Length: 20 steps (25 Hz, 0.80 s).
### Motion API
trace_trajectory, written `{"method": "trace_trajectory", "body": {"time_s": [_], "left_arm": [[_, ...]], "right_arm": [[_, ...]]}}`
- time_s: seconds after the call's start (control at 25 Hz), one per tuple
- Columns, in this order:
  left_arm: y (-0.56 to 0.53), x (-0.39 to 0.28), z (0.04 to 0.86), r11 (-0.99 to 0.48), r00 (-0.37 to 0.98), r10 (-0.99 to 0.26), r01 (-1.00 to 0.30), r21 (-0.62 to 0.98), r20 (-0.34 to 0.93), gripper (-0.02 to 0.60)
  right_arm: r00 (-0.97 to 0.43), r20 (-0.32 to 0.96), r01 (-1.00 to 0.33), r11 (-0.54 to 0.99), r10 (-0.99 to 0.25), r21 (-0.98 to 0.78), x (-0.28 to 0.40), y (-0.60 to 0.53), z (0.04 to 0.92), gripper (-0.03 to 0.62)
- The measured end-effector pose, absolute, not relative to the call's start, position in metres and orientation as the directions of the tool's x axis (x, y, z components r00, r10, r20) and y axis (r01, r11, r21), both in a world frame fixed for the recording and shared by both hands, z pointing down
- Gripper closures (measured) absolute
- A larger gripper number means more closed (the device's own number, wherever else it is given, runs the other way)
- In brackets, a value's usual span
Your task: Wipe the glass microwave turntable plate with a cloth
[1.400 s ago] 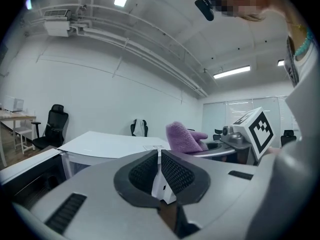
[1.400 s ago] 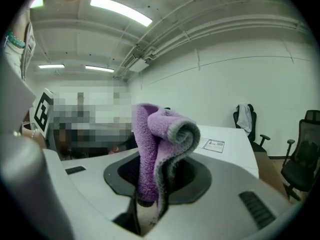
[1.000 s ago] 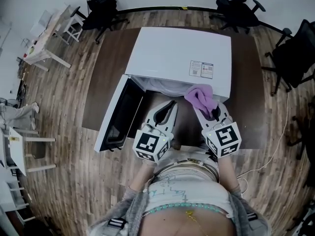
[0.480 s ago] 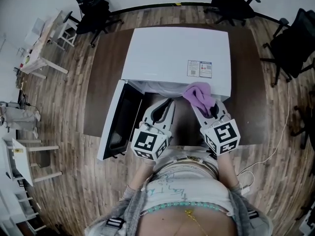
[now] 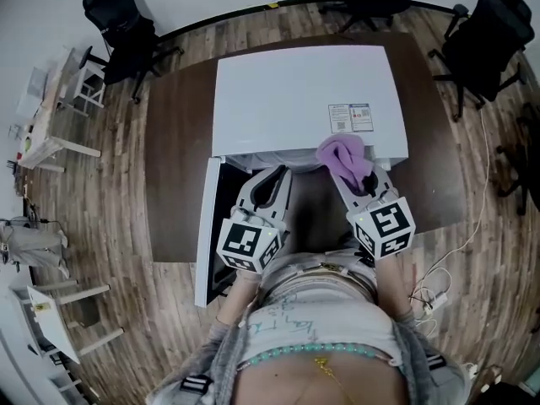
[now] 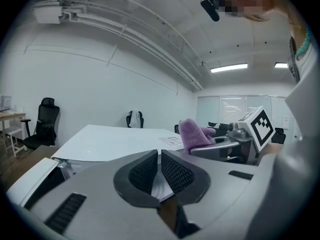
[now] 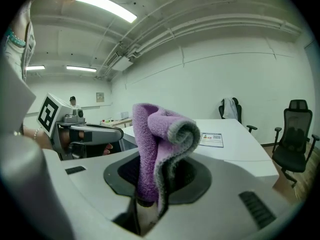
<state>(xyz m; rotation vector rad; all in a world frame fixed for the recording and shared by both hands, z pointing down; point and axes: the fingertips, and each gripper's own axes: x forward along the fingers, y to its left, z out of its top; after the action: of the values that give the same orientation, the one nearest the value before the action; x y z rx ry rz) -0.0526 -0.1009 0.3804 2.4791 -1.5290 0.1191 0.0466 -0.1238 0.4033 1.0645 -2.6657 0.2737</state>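
Note:
The white microwave (image 5: pixel 304 95) stands on a brown table (image 5: pixel 173 167) with its door (image 5: pixel 207 226) swung open to the left. My left gripper (image 5: pixel 272 177) is shut and holds nothing, its tips at the front edge of the oven's opening. Just to its right, my right gripper (image 5: pixel 353 174) is shut on a folded purple cloth (image 5: pixel 342 154), which sticks up over the microwave's front edge. In the right gripper view the cloth (image 7: pixel 160 149) stands rolled between the jaws. The glass turntable plate shows in no view.
Black office chairs (image 5: pixel 118 24) stand around the far side of the table, and another chair (image 5: pixel 485 36) is at the right. Small white tables (image 5: pixel 42 142) line the left wall. A white cable (image 5: pixel 439 281) lies on the wooden floor at the right.
Both grippers have come closer to the microwave's open front. The cloth now overlaps the front edge of its top. The open door shows more edge-on.

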Motion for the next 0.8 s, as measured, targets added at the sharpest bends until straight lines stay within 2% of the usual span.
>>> {"method": "trace_trajectory", "body": {"time_s": [0.36,0.8], "left_arm": [[-0.102,-0.083,0.4,-0.459,0.505,-0.846,-0.854,0.246,0.171,0.568],[-0.114,-0.068,0.42,-0.494,0.55,-0.811,-0.827,0.268,0.2,0.566]], "right_arm": [[-0.635,0.34,-0.748,0.662,-0.694,-0.046,0.032,-0.127,0.411,0.477],[-0.578,0.364,-0.791,0.611,-0.73,-0.031,0.054,-0.124,0.417,0.477]]}}
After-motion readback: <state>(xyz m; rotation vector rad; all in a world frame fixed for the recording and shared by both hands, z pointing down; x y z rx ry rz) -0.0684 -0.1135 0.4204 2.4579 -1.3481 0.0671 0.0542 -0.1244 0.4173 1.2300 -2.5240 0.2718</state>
